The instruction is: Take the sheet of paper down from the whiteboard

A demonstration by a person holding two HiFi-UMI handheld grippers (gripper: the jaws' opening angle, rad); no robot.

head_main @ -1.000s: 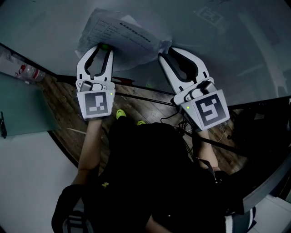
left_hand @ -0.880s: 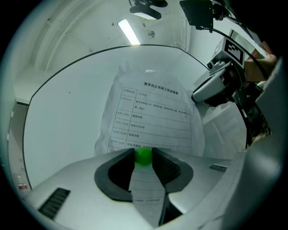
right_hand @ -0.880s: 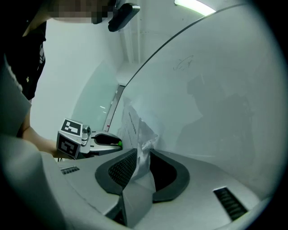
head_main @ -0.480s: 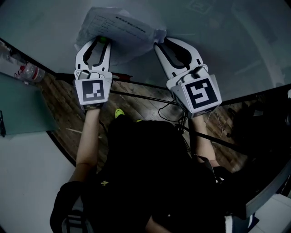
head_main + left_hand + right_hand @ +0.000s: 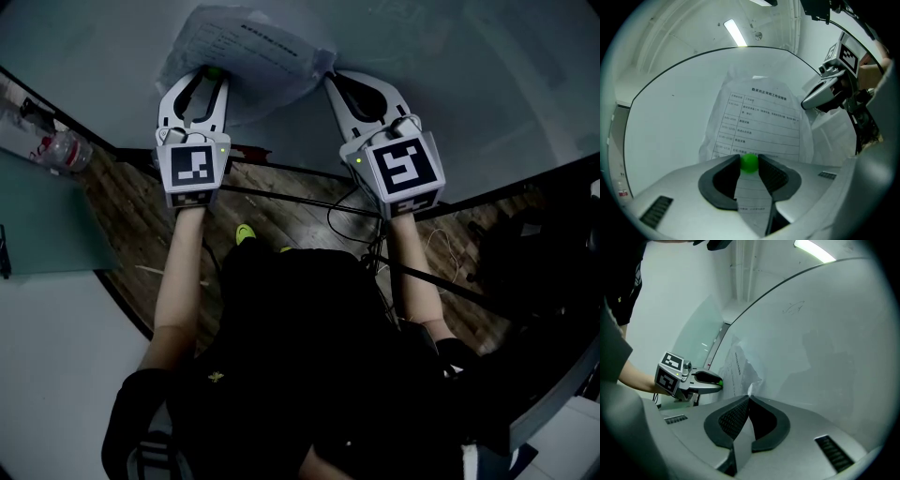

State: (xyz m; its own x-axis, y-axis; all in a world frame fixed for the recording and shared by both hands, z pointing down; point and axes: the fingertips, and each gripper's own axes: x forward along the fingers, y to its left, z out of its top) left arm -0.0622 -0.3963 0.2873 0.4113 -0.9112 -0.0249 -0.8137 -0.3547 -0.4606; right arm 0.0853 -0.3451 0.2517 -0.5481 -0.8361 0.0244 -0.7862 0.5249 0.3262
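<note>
A crumpled printed sheet of paper [image 5: 246, 45] hangs on the whiteboard [image 5: 450, 84]. A small green round magnet [image 5: 749, 162] sits on its lower part. My left gripper [image 5: 208, 77] is shut on that magnet, its pads pressing both sides. My right gripper [image 5: 330, 77] is shut on the sheet's lower right edge, and a thin strip of paper [image 5: 740, 369] runs between its pads. In the left gripper view the sheet [image 5: 759, 117] fills the middle, with the right gripper [image 5: 824, 93] at its right edge. The right gripper view shows the left gripper [image 5: 696, 379] at the sheet's far side.
A plastic bottle [image 5: 58, 148] lies at the left by the board's lower frame. Black cables [image 5: 347, 220] run over the wooden floor below the board. The person's green shoe [image 5: 247, 232] shows under the arms. A ceiling light [image 5: 735, 32] glows above.
Both grippers have shifted up the picture toward the board, the right one also leftward with a slight roll. The sheet and the magnet stay in the same grips.
</note>
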